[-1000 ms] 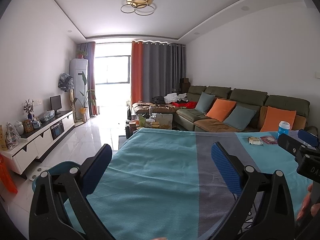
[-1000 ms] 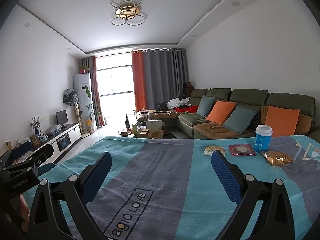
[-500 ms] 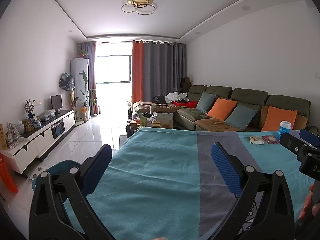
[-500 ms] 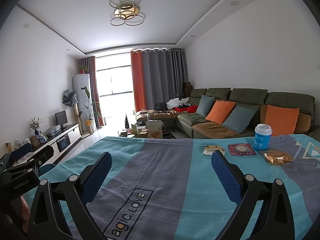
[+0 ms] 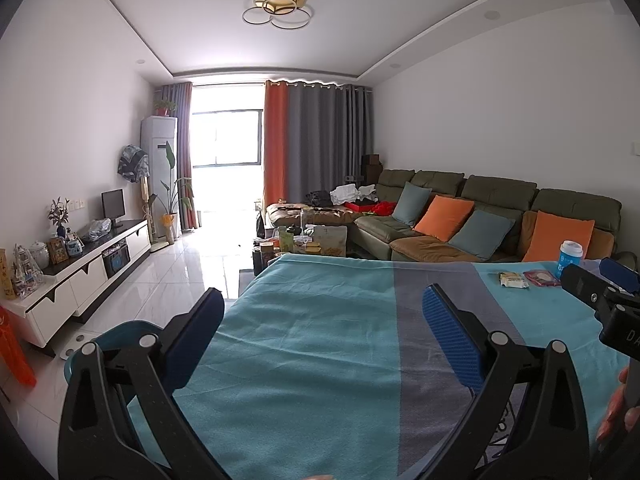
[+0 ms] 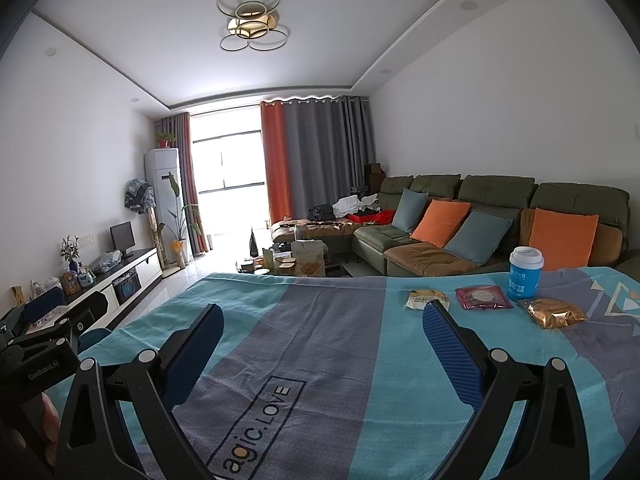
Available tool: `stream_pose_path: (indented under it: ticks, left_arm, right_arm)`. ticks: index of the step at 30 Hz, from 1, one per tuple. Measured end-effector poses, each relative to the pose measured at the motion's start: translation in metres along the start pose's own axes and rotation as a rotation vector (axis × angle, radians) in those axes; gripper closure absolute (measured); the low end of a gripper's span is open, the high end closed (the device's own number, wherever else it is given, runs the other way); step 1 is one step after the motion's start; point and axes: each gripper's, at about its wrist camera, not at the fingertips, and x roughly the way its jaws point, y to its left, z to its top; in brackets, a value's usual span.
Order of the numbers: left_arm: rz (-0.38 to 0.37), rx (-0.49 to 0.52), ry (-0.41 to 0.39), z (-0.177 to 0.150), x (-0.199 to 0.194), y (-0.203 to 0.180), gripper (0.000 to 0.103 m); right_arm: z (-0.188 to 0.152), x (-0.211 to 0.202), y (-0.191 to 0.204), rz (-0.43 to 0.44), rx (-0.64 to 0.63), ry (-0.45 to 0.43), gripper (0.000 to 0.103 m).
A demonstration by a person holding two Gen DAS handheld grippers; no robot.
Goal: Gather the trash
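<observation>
On the far right of the table covered in a teal and grey cloth (image 6: 320,340) lie a white snack packet (image 6: 426,299), a red packet (image 6: 482,297) and a gold foil wrapper (image 6: 556,313), beside a blue paper cup (image 6: 525,273) with a white lid. The white packet (image 5: 513,279), red packet (image 5: 541,277) and cup (image 5: 569,255) also show in the left wrist view. My right gripper (image 6: 324,318) hangs open over the cloth, short of the packets. My left gripper (image 5: 324,304) is open over the teal part, with nothing between its fingers.
A blue bin (image 5: 106,344) stands on the floor at the table's left edge. Beyond the table are a cluttered coffee table (image 6: 296,260), a green sofa (image 6: 480,224) with cushions and a white TV cabinet (image 5: 80,276). A hand (image 5: 618,412) holds the other gripper at right.
Both views have drifted slightly; the trash items sit a touch lower in the frames. Both grippers stay open and nothing was picked up.
</observation>
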Motion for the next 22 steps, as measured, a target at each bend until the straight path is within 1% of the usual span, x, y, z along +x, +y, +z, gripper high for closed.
stream_pose_path:
  ticks: [10, 13, 15, 17, 19, 22]
  left_arm:
    - [-0.002, 0.008, 0.011, -0.002, 0.003, -0.002, 0.006]
    - [-0.016, -0.010, 0.025, -0.002, 0.006, 0.001, 0.006]
    - [-0.026, -0.015, 0.057, -0.002, 0.012, 0.001, 0.006]
    - [-0.016, -0.007, 0.111, -0.004, 0.022, 0.000, 0.006]
    - [-0.037, -0.015, 0.160, -0.004, 0.033, 0.002, 0.006]
    - [-0.083, -0.020, 0.263, -0.005, 0.059, 0.003, 0.006]
  right_arm:
    - [-0.002, -0.001, 0.005, 0.002, 0.006, 0.014, 0.007]
    - [-0.004, -0.001, 0.005, 0.003, 0.006, 0.019, 0.007]
    - [-0.005, 0.000, 0.005, 0.001, 0.005, 0.026, 0.007]
    - [-0.005, 0.000, 0.003, -0.002, 0.014, 0.037, 0.007]
    - [-0.004, 0.002, -0.002, -0.008, 0.017, 0.054, 0.007]
    - [-0.002, 0.007, -0.013, -0.026, 0.027, 0.109, 0.007]
